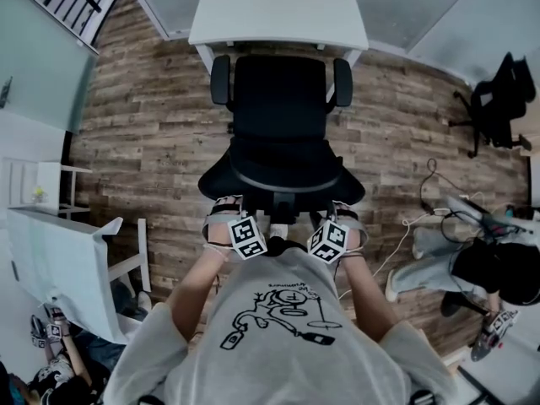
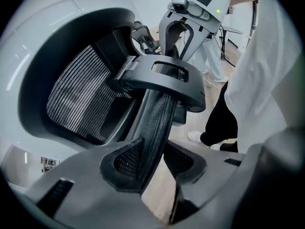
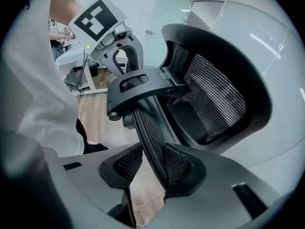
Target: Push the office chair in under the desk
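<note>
A black mesh office chair [image 1: 278, 99] stands on the wooden floor facing the white desk [image 1: 278, 11], its seat just before the desk's front edge. I stand behind it. My left gripper [image 1: 223, 218] and right gripper [image 1: 348, 223] hold the two ends of the chair's curved headrest [image 1: 283, 180]. In the left gripper view the headrest's mesh edge [image 2: 157, 113] runs between the jaws of the left gripper [image 2: 152, 171], pads pressed on it. The right gripper [image 3: 152, 168] clamps the same mesh edge [image 3: 145, 123]. The backrest mesh [image 2: 81, 99] [image 3: 214, 99] lies beyond.
A second black chair [image 1: 498, 99] stands at the right. A person [image 1: 481, 264] sits on the floor at the right among cables [image 1: 422, 218]. A white table [image 1: 59, 260] and a small shelf [image 1: 34, 188] stand at the left, another person [image 1: 51, 369] below them.
</note>
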`<state>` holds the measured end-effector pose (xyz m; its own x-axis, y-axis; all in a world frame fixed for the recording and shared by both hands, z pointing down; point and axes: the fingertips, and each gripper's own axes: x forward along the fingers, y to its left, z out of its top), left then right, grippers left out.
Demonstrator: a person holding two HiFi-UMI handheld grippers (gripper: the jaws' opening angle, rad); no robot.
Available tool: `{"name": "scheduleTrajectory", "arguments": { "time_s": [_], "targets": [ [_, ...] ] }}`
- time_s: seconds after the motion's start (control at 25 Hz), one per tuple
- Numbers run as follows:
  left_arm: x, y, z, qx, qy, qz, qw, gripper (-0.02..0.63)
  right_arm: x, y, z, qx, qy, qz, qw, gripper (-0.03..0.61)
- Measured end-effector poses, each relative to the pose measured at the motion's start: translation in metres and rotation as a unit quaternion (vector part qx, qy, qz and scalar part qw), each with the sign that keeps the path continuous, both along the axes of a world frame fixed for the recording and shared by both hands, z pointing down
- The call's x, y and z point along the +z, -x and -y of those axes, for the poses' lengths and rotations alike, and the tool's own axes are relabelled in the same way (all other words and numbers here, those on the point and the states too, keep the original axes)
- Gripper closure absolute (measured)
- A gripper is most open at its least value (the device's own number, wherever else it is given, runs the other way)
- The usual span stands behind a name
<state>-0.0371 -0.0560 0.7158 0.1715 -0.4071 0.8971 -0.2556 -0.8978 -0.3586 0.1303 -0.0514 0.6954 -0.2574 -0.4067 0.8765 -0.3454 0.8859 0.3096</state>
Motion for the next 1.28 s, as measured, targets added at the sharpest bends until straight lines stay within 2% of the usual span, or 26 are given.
{"name": "scheduleTrajectory", "arguments": {
  "time_s": [0.72, 1.28],
  "targets": [
    [-0.002, -0.011, 0.069, -0.013, -0.006, 0.007, 0.9999, 0.471, -0.002, -0.011, 0.072, -0.021, -0.009, 0.009, 1.000, 0.422],
    [0.000, -0.005, 0.119, -0.010, -0.012, 0.008, 0.9998, 0.471, -0.002, -0.005, 0.121, -0.012, -0.013, 0.011, 1.000, 0.422]
  ]
}}
